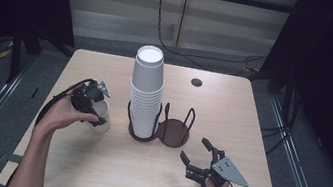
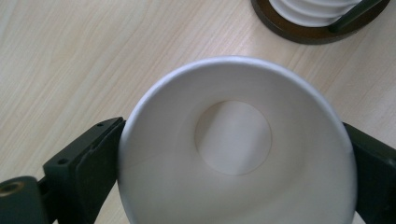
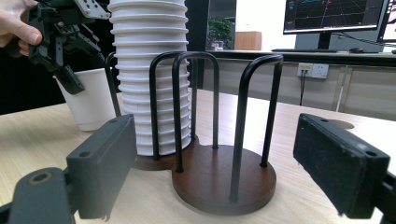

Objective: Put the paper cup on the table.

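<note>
Here, paper cup (image 2: 233, 154) upright between left tool (image 1: 94, 107) jaws.

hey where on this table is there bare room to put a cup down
Bare wood lies along the table's near edge between the two hands, across the far right around the cable hole, and at the far left corner. The middle is crowded: cup stack, holder's empty ring, single cup.

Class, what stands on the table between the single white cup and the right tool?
The cup holder with its cup stack stands between the white cup and right tool, seen in the high view.
</note>
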